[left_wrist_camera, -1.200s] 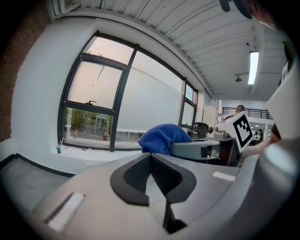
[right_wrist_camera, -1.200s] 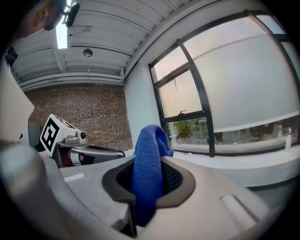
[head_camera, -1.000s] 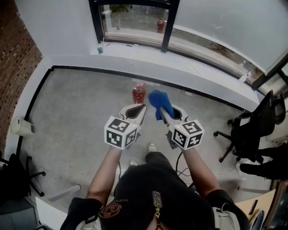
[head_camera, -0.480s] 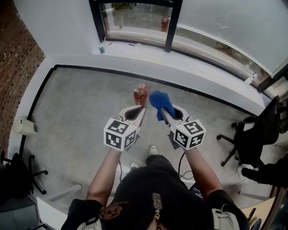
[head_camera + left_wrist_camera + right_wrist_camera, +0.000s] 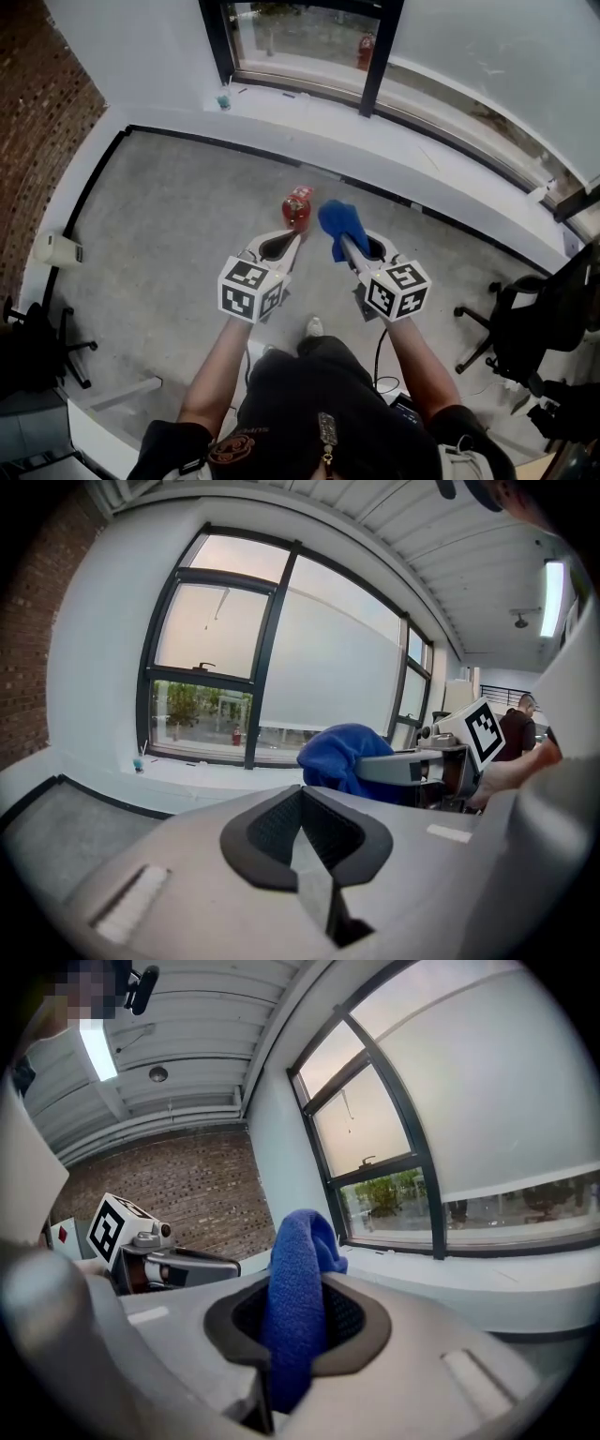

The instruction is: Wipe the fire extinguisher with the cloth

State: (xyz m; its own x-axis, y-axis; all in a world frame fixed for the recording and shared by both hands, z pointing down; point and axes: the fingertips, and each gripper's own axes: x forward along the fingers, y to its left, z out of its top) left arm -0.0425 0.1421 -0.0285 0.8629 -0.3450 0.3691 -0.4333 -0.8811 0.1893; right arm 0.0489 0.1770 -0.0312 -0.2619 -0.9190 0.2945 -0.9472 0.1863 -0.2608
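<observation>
a bare grey concrete floor [image 5: 169, 216] meets a low white ledge [image 5: 309, 108] under a dark-framed window [image 5: 300, 37]. a brick wall [image 5: 37, 122] is at the far left and a black office chair [image 5: 525, 305] at the right edge. seen from above, a person's forearms reach forward, each hand holding a gripper topped with a black-and-white marker cube.

the left gripper [image 5: 294, 240] has its jaws clenched together with nothing between them. its own view shows the two dark pads meeting in a single seam. the right gripper [image 5: 340, 242] is grasping a bright blue cloth [image 5: 341, 223]. its own view shows the fleecy fabric pinched between the pads, rising above the jaws in a folded hump and running down into the gap toward the camera.

only the head view shows the fire extinguisher [image 5: 297, 207]. it stands on the floor just beyond the left jaw tips, and just to the left of the cloth bunched ahead of the right jaws. whether cloth and extinguisher touch cannot be told. it looks small and red, seen from its top end, with pale patches on its upper part.

the left gripper view looks across the room, with the right gripper and the blue cloth to the right of its jaws and the window beyond. the right gripper view shows the left gripper to the left of its jaws, in front of the brick wall.
</observation>
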